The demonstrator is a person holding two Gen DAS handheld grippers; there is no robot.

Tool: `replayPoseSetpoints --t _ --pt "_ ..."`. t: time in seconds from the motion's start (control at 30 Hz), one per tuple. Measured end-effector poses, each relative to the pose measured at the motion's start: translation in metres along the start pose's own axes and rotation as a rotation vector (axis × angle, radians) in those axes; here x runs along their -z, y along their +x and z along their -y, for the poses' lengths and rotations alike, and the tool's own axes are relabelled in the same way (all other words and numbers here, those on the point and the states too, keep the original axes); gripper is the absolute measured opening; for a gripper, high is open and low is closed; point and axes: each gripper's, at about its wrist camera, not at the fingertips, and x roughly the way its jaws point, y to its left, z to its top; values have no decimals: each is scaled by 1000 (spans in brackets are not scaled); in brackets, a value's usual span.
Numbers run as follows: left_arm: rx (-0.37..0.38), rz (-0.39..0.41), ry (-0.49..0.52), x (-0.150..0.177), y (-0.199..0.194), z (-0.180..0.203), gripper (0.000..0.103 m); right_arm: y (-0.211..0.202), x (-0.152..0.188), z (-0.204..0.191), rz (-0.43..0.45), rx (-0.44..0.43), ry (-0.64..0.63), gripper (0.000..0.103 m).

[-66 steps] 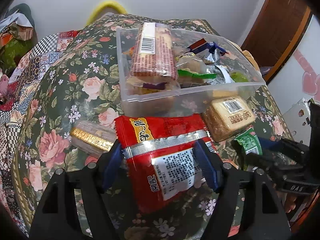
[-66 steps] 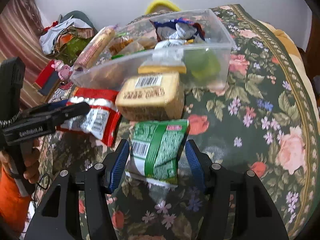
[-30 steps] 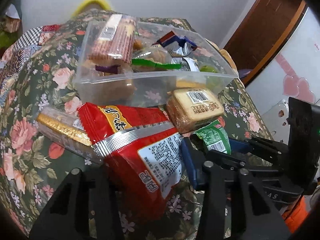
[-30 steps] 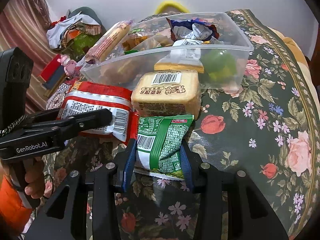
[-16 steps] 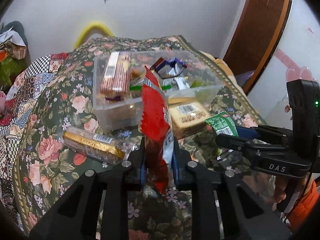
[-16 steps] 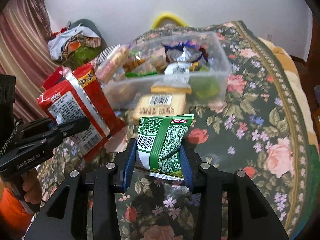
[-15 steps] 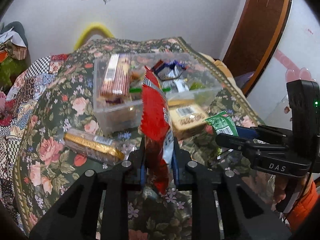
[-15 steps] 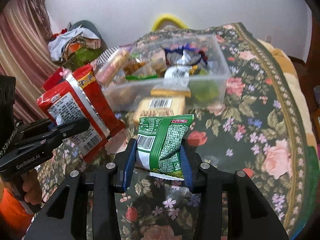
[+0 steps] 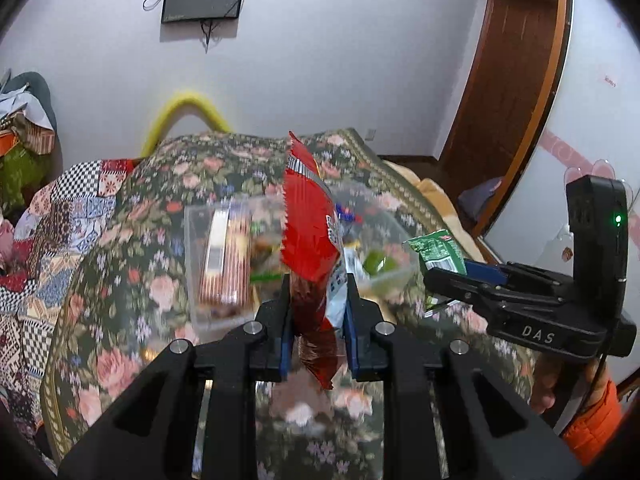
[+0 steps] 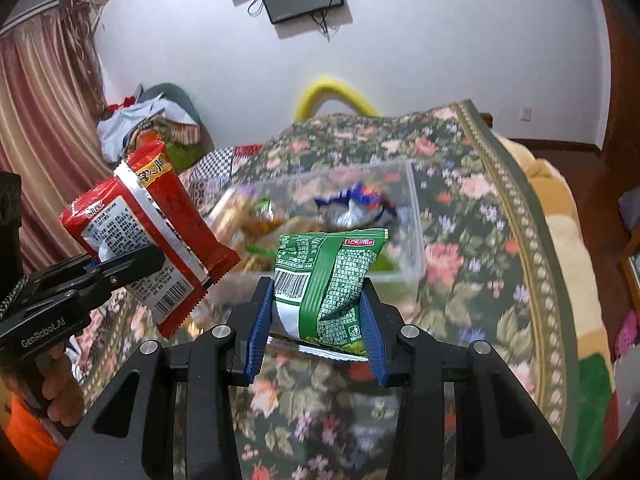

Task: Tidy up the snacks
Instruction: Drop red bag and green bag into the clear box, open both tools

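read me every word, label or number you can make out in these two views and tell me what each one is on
"DAS": on the body of the right tongs, which grip the green packet.
"GenRobot.AI": on the body of the left tongs, which grip the red packet.
Print and barcode digits on both packets: too small or blurred to read.

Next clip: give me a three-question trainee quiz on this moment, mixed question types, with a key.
1. True or false: the left gripper is shut on the red snack packet.
2. Multiple choice: the green snack packet is (A) lying in the bin, (B) clamped in the right gripper, (C) lying on the floral cloth.
3. Fill in: both packets are held in the air, on the near side of the clear plastic ____ of snacks.

Key: 1 true; 2 B; 3 bin.
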Motion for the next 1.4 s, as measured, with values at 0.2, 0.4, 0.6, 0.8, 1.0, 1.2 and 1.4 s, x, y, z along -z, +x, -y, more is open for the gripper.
replayPoseSetpoints --t 0.2,0.4,0.6,0.8,1.0,1.2,1.4 --pt "1 22 6 -26 17 2 21 9 -23 5 39 9 -11 38" --pt "3 15 4 -46 45 3 21 22 -40 7 51 19 -30 38" --pt "10 -18 -51 -56 80 -9 21 49 -47 14 13 32 -30 38" --pt "-17 -39 -112 -60 112 -27 20 76 -46 20 -50 32 -24 38" --pt "-45 -77 -124 -55 134 -34 21 88 -43 22 -95 43 -30 38" --pt "-67 -91 -117 -51 136 -36 21 92 -40 20 -117 61 -39 39" --pt "-84 -99 -127 -52 122 -36 45 86 -42 18 -119 52 -34 40"
